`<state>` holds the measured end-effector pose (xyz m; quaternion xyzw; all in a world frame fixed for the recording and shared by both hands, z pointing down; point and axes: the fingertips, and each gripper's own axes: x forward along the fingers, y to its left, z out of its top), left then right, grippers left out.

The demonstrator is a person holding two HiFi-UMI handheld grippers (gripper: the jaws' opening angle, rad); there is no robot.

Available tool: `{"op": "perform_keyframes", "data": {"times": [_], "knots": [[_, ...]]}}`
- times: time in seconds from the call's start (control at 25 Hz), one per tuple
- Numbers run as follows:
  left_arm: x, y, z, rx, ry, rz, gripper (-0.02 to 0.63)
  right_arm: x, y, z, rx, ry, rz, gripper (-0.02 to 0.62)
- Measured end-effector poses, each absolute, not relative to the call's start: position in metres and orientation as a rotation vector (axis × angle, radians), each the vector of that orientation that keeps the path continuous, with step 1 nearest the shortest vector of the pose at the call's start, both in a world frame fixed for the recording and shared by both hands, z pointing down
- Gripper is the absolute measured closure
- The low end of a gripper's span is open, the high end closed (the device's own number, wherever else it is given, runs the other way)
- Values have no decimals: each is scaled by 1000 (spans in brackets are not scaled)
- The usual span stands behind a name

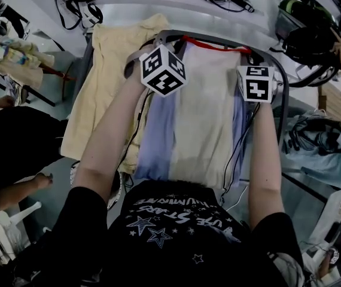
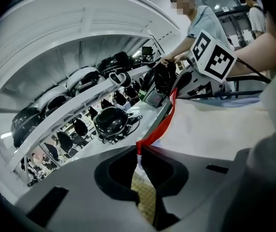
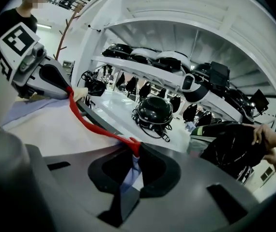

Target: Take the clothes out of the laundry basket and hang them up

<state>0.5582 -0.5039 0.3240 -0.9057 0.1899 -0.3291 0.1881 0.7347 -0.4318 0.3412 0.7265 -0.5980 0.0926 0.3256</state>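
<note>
Left tool [image 2: 139, 154]: jaws nearly together, pinching the top hem of the red-edged garment [image 1: 209, 100].
Right tool [image 3: 134, 154]: jaws likewise pinching the same hem, further along.
Left forearm [image 1: 113, 139] and right forearm [image 1: 265, 154]: bare, both reaching forward, roughly parallel, holding the tools about level with each other.
</note>
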Motion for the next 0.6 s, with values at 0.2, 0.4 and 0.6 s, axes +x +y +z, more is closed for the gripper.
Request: {"op": "perform_keyframes", "data": {"times": [0.2, 0.4, 0.6], "knots": [[560, -499, 329, -2544, 535, -949, 501, 726, -428, 350, 1827, -1579, 288, 473], [553, -494, 320, -2577, 555, -931, 378, 719, -418, 346, 1788, -1588, 289, 420], [532, -483, 295, -2593, 620, -828, 367, 705, -401, 336, 1765, -1600, 292, 377]]}}
